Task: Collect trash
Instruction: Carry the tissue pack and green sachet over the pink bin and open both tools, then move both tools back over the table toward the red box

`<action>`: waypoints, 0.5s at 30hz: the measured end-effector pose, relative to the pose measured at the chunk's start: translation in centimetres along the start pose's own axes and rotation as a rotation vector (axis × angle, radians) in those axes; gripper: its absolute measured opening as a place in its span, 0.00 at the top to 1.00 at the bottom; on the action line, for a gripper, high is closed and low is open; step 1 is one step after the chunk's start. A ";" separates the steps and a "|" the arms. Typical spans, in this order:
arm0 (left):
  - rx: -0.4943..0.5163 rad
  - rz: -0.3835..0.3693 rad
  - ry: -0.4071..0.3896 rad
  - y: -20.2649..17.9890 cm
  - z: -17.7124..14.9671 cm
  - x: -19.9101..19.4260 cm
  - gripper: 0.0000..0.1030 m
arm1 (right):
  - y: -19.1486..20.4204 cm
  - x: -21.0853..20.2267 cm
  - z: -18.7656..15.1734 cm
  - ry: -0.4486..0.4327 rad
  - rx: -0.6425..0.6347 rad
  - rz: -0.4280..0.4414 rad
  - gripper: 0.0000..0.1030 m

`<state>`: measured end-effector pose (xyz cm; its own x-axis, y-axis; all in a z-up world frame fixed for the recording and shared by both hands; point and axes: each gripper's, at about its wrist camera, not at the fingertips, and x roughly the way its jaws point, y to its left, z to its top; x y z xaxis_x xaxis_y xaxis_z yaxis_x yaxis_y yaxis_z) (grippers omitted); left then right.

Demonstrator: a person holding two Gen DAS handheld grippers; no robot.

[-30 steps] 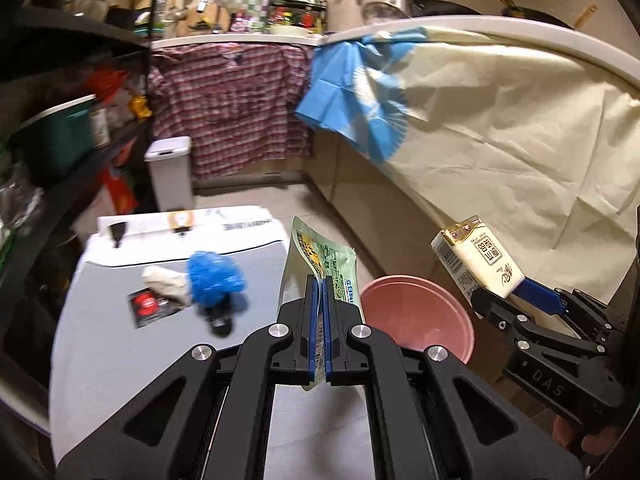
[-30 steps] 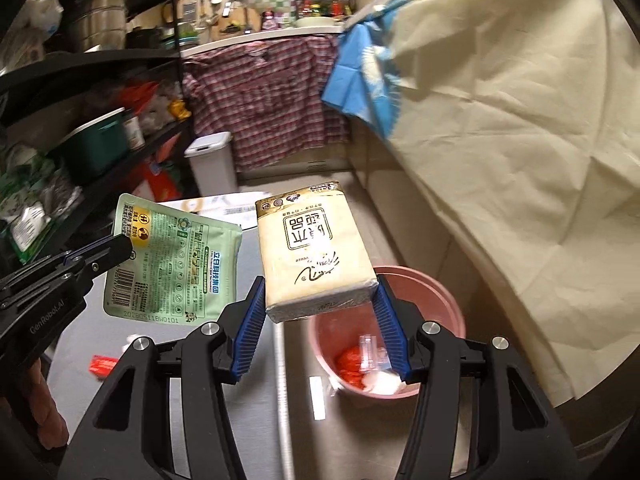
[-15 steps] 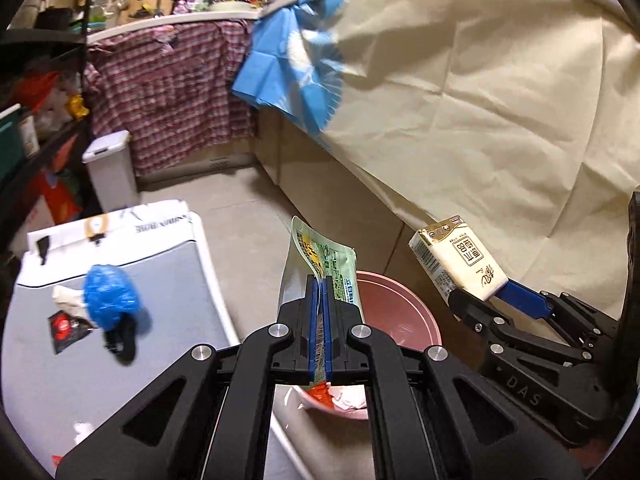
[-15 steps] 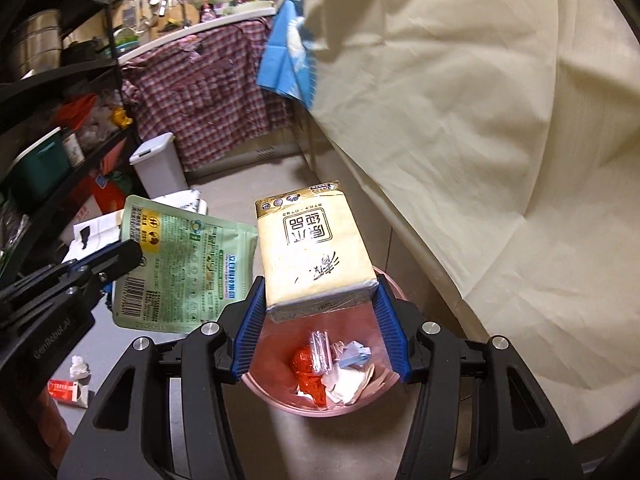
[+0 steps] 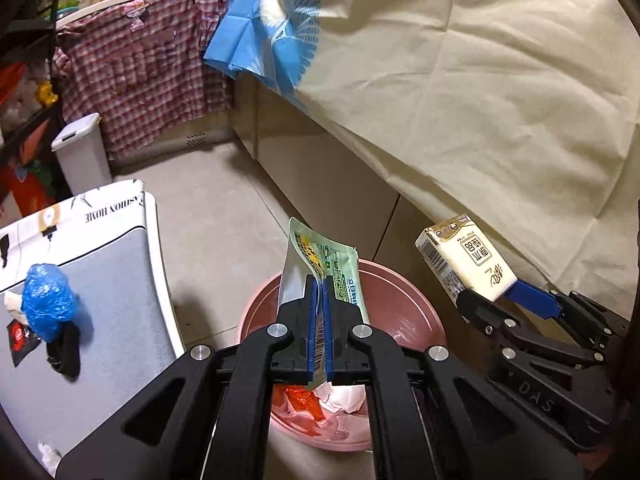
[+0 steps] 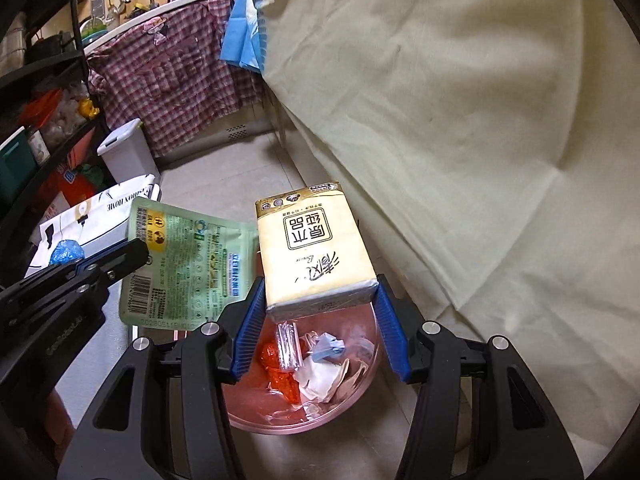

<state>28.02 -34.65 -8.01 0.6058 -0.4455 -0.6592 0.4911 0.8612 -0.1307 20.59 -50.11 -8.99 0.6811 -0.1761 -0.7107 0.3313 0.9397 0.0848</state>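
Note:
My left gripper (image 5: 319, 292) is shut on a flat green pouch (image 5: 340, 268) and holds it above the pink basin (image 5: 404, 292) on the floor. My right gripper (image 6: 318, 308) is shut on a cream tissue pack (image 6: 316, 248), also held over the basin (image 6: 360, 396). The basin holds red wrappers, white paper and clear plastic. In the right wrist view the pouch (image 6: 188, 268) hangs left of the pack. In the left wrist view the pack (image 5: 464, 268) is at the right, in the right gripper (image 5: 484, 300).
A grey-topped table (image 5: 112, 304) at the left carries a blue plastic wad (image 5: 46, 300), a black item and scraps. A white lidded bin (image 5: 80, 152) stands behind it. Cream cloth (image 5: 480, 100) drapes the counter at the right. Dark shelves (image 6: 48, 120) line the left.
Both grippers have moved right and forward, away from the table, with their loads. They now hang over the basin, whose contents show more fully.

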 end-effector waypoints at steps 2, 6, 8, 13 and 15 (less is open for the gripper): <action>-0.014 0.014 0.018 0.2 0.0 0.5 0.82 | 0.0 0.3 -0.1 0.002 -0.001 0.009 0.46; -0.030 0.091 0.008 1.0 -0.1 0.4 0.39 | 0.4 0.6 -0.2 -0.005 -0.003 0.003 0.32; -0.025 0.126 0.017 1.4 -0.2 0.4 0.36 | 0.7 0.5 -0.3 -0.014 -0.007 -0.004 0.29; -0.041 0.133 0.021 2.2 -0.3 -0.4 0.36 | 1.4 0.2 -0.1 -0.006 0.002 0.014 0.27; -0.049 0.129 0.020 2.3 -0.2 -1.0 0.36 | 1.6 -0.3 -0.1 -0.003 0.000 0.024 0.24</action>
<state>28.42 -32.12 -7.84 0.6490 -0.3255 -0.6876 0.3782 0.9223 -0.0796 20.85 -48.49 -8.75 0.6909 -0.1546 -0.7062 0.3152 0.9435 0.1019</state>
